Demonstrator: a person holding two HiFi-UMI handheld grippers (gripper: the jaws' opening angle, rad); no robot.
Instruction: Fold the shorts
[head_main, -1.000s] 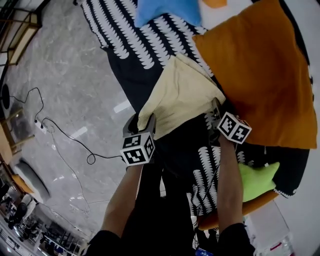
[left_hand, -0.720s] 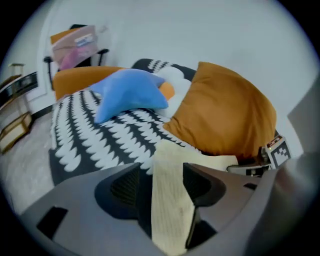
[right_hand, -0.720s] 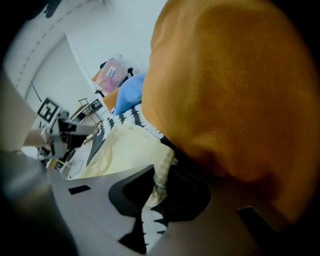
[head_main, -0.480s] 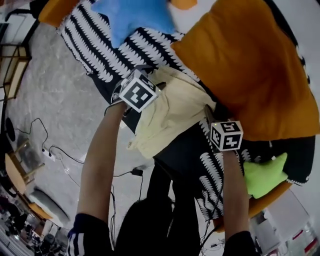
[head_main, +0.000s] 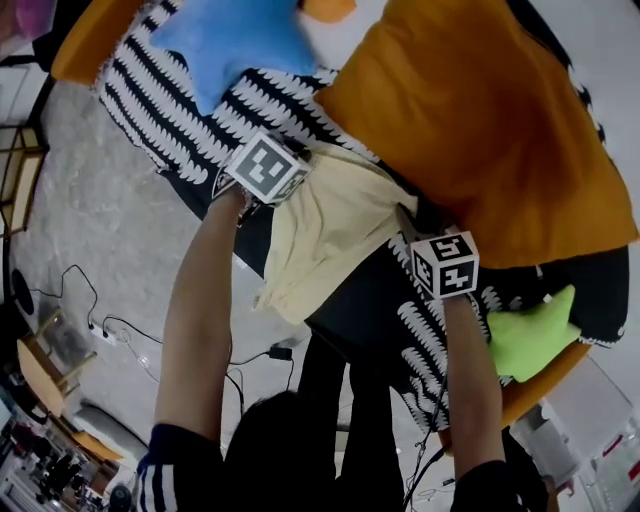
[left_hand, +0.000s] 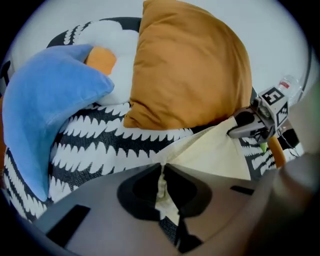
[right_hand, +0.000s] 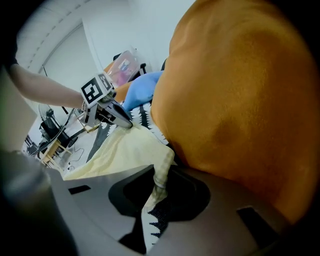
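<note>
No words, numbers or brand names can be read anywhere. The only printed signs are black-and-white square code patterns on the left cube (head_main: 266, 167) and the right cube (head_main: 445, 264); they form no letters.

light: bright, even | edges: fisheye warp, dark corners | foreground: blurred

A black-and-white patterned cover (head_main: 190, 90) carries 3 cushions: a large orange cushion (head_main: 470, 120), a blue cushion (head_main: 225, 40) at one end and a green cushion (head_main: 525, 335) at the other. The pale yellow shorts (head_main: 325, 230) lie just beside the orange cushion, reaching over the cover's edge.
</note>
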